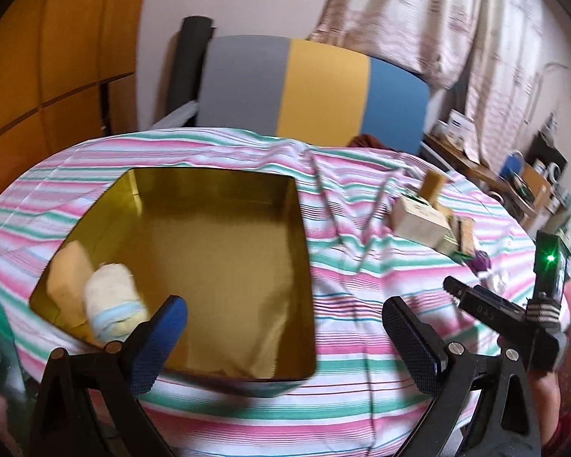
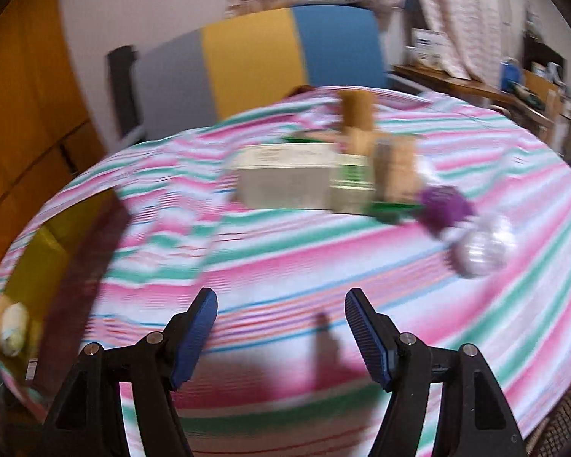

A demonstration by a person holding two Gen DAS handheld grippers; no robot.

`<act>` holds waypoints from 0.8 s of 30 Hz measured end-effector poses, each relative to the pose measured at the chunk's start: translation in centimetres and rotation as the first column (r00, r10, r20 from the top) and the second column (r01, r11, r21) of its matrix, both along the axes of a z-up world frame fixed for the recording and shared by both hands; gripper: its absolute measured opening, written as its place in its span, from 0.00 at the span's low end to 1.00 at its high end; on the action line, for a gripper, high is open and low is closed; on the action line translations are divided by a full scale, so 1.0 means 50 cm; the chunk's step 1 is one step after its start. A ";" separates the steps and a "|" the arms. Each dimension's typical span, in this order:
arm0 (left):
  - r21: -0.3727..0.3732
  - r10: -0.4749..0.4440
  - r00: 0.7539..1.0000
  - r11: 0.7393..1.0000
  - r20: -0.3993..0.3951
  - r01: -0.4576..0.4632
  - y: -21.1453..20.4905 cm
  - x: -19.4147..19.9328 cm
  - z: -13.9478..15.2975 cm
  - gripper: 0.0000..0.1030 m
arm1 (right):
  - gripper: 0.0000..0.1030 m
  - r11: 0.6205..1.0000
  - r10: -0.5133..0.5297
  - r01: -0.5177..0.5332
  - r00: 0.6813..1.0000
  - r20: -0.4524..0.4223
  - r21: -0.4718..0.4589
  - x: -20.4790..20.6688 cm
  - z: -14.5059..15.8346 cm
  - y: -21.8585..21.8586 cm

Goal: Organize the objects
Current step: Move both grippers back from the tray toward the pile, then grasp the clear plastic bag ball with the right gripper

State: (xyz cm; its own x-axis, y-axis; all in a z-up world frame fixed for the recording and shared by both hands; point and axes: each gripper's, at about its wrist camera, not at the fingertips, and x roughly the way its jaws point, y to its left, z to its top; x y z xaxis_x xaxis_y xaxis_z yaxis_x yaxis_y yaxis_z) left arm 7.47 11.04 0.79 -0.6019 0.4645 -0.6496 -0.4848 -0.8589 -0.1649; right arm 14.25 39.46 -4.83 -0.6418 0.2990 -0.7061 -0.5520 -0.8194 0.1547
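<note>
A gold open tin (image 1: 217, 262) lies on the striped cloth (image 1: 361, 304); a rolled pale towel (image 1: 112, 304) and a tan block (image 1: 70, 270) rest in its left corner. My left gripper (image 1: 285, 339) hangs open over the tin's near edge with nothing between its fingers. My right gripper (image 2: 281, 333) is open over bare cloth (image 2: 285, 266). Beyond it lies a blurred pile: a white box (image 2: 285, 181), a green-and-white carton (image 2: 352, 182), tan blocks (image 2: 394, 169), a purple thing (image 2: 443, 205) and a clear ball (image 2: 479, 247). The tin (image 2: 38, 262) shows at the far left.
A chair back (image 1: 316, 87) in grey, yellow and blue stands behind the table. Shelves with clutter (image 1: 521, 182) run along the right. The right hand-held device (image 1: 514, 312) with a green light sits at the right of the left wrist view.
</note>
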 end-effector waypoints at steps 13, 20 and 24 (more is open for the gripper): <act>-0.041 -0.117 0.991 0.992 0.058 0.120 0.078 0.037 -0.025 1.00 | 0.81 0.965 -0.252 0.253 0.967 -0.029 0.061 0.104 -0.004 0.234; -0.059 -0.141 0.988 0.988 0.063 0.145 0.103 0.045 -0.026 1.00 | 0.80 0.965 -0.246 0.241 0.968 0.044 0.102 0.074 -0.034 0.272; -0.064 -0.146 0.987 0.987 0.071 0.151 0.120 0.040 -0.026 1.00 | 0.71 0.966 -0.255 0.252 0.965 0.064 0.062 0.063 -0.060 0.286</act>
